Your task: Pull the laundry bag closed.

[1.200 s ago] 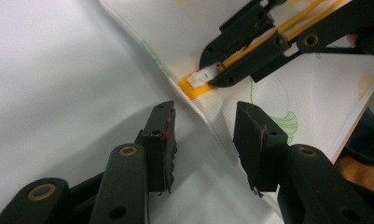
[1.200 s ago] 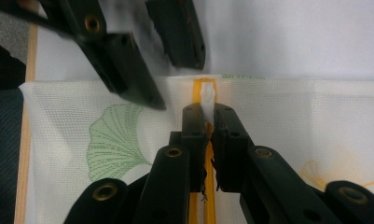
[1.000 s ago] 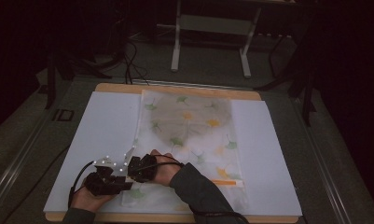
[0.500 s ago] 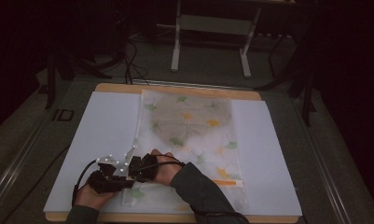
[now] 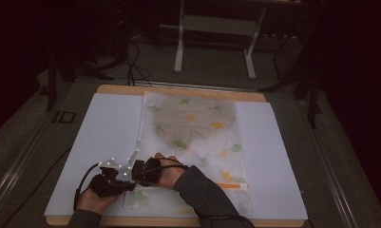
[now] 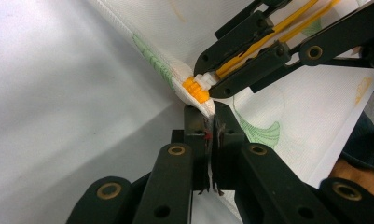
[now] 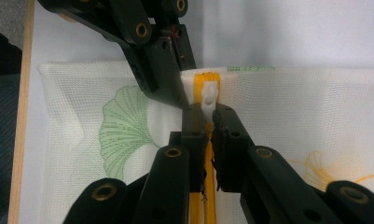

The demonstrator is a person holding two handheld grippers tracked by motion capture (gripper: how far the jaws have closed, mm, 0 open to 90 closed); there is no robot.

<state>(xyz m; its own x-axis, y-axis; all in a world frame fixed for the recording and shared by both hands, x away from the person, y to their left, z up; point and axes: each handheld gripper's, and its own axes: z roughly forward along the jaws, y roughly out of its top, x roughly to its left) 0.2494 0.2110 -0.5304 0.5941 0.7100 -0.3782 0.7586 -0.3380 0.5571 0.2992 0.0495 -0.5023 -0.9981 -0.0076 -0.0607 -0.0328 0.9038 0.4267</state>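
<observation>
A white mesh bag point(image 5: 193, 128) printed with green and yellow leaves lies flat on a white sheet point(image 5: 107, 128). Both grippers meet at its near left corner. My left gripper point(image 6: 210, 122) has just been closing and now pinches the bag's corner fabric point(image 6: 208, 106) beside the orange zipper end point(image 6: 194, 89). My right gripper point(image 7: 209, 117) is shut on the white zipper pull point(image 7: 210, 98), with the orange zipper point(image 7: 208, 196) running back between its jaws. In the high view the left gripper point(image 5: 129, 179) and right gripper point(image 5: 141, 172) touch tip to tip.
The sheet lies on a wooden board point(image 5: 178, 90) whose near edge point(image 5: 178, 222) is close to the hands. A black cable point(image 5: 83, 178) loops off the left gripper. A metal stand point(image 5: 181, 42) rises beyond the table. Dark floor surrounds it.
The left gripper's jaws have closed onto the bag's corner. Both hands and the bag have stayed where they were.
</observation>
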